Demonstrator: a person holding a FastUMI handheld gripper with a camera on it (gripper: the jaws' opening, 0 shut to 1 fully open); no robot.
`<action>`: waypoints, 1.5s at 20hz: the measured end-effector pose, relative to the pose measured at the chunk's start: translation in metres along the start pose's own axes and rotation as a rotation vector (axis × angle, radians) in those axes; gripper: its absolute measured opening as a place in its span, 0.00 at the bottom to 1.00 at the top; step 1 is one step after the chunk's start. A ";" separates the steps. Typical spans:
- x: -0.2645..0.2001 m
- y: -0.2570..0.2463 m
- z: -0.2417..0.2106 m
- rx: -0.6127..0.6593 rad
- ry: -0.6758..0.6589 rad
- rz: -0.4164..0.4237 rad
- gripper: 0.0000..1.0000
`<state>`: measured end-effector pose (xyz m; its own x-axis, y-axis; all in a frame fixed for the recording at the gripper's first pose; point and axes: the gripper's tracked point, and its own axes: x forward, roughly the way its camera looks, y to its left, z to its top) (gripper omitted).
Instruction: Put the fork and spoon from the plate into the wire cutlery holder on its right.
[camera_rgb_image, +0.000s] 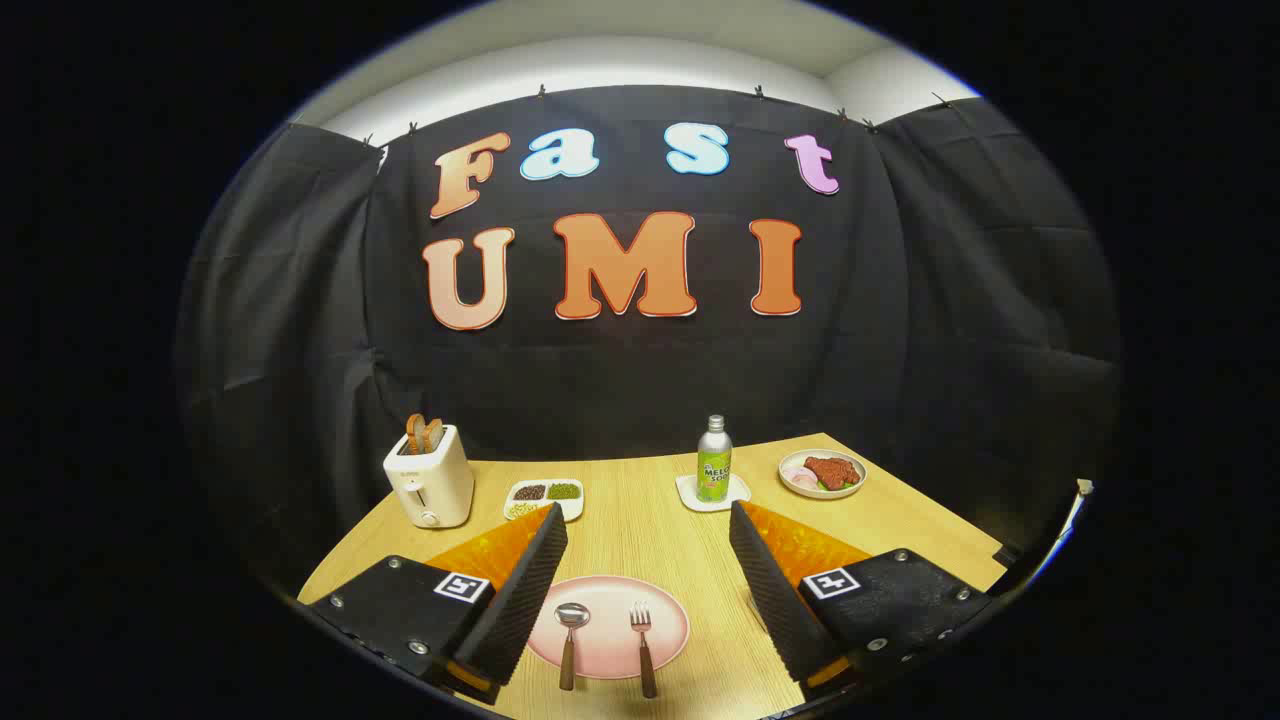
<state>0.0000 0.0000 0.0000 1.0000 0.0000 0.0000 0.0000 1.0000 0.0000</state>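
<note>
Black cloth hangs as the booth's wall behind a light wooden worktop (650, 520). At the far left of the worktop stands a white toaster (430, 487) with two brown slices sticking up out of its slots. Just to its right lies a small white divided dish (545, 496) holding dark, green and pale grains. Further right, a green bottle (714, 462) with a silver top stands upright on a white coaster (712, 495). Beyond that, near the far right corner, a round dish (822, 473) carries red meat with some pale and green bits.

The gripper (648, 530) is wide open and holds nothing; its two fingers spread to either side of a pink plate (608, 625), which lies on the worktop between them and close in. Nothing stands between the fingers and the plate.

On the plate lie a spoon (571, 640) on the left and a fork (643, 645) on the right, side by side and apart, roughly parallel. Both have metal heads pointing away and brown handles pointing back past the near rim of the plate. The spoon's bowl faces up; the fork's tines rest on the plate.
</note>
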 end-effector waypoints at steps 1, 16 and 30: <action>0.000 0.000 -0.001 0.000 0.001 0.000 0.98; 0.008 0.001 -0.009 -0.035 -0.001 0.011 0.98; 0.038 0.017 -0.081 -0.128 0.103 0.068 0.98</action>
<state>0.0385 0.0173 -0.0814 0.9924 0.0608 -0.1067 -0.0739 0.9896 -0.1235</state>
